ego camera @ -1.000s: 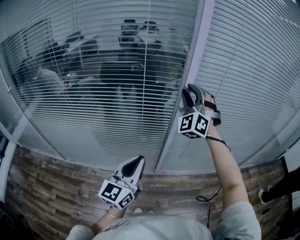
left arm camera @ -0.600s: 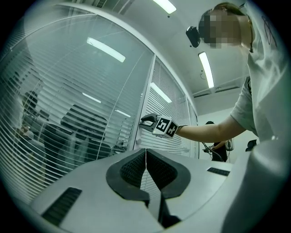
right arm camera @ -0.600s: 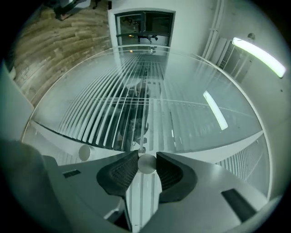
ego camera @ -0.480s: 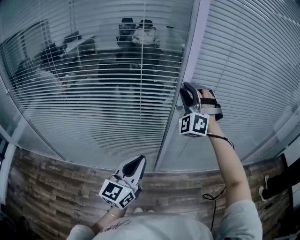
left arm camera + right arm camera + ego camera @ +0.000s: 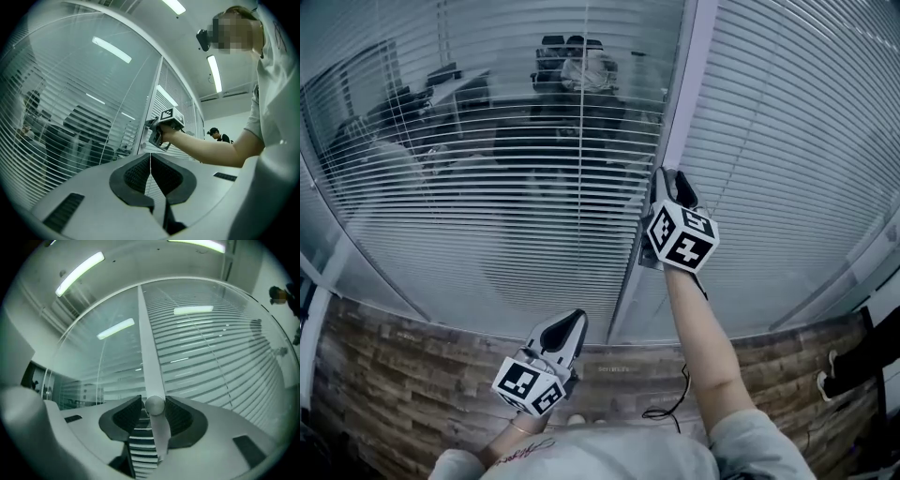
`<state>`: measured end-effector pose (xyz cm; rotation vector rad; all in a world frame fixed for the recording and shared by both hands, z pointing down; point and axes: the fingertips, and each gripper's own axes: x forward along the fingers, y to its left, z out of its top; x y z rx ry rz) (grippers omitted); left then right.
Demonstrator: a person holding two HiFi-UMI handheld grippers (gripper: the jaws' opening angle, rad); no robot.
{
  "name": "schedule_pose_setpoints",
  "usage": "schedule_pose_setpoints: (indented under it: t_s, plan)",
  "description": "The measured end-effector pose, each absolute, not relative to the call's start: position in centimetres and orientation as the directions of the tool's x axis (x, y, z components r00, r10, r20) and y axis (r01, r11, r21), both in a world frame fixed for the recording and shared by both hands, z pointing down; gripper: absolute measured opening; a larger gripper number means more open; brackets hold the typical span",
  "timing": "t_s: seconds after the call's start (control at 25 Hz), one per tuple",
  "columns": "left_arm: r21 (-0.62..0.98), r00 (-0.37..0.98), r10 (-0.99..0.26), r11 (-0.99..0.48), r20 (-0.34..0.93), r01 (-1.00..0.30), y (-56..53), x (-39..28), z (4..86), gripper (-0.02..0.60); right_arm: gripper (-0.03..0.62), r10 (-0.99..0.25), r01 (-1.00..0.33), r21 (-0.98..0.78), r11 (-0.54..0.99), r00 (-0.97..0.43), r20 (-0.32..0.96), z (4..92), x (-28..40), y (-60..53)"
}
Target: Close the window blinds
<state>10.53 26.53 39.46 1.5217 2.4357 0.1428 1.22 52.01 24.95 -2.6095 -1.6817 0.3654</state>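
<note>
White slatted blinds (image 5: pixel 487 187) hang behind the glass, their slats tilted so the office behind shows through. A second blind (image 5: pixel 797 131) on the right looks closer to shut. Between them runs a pale mullion (image 5: pixel 680 94) with a small round knob (image 5: pixel 155 405). My right gripper (image 5: pixel 668 176) is raised against the mullion, and its jaws are opening with the knob between the pads (image 5: pixel 178 414). My left gripper (image 5: pixel 577 319) hangs low in front of me, shut on nothing. It also shows in the left gripper view (image 5: pixel 150 157), looking up at the right gripper (image 5: pixel 161 127).
A wood-patterned strip (image 5: pixel 394 375) runs below the glass. A cable (image 5: pixel 670 405) dangles from my right arm. Someone's leg and shoe (image 5: pixel 858 373) show at the far right. A person (image 5: pixel 218 135) stands in the background near the far blinds.
My right gripper has rolled over at the mullion, its marker cube now turned towards me, and shifted slightly left and down. The left gripper has stayed put.
</note>
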Motion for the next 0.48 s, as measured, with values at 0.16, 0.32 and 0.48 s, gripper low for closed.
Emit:
schedule_pose_setpoints:
  t_s: [0.16, 0.32, 0.48]
  plan:
    - [0.223, -0.411, 0.896, 0.441, -0.169, 0.869, 26.05, 10.82, 39.52, 0.018, 0.135, 0.931, 0.921, -0.181, -0.344, 0.31, -0.195, 24.86, 0.66, 52.15]
    - [0.228, -0.408, 0.896, 0.44, -0.174, 0.869, 25.83, 10.98, 39.52, 0.018, 0.133, 0.928, 0.957, 0.009, -0.291, 0.285, -0.241, 24.78, 0.77, 51.68]
    - [0.228, -0.404, 0.897, 0.438, -0.181, 0.87, 26.03, 11.2, 39.71, 0.018, 0.132, 0.917, 0.929, 0.289, -0.232, 0.308, -0.254, 24.89, 1.34, 51.57]
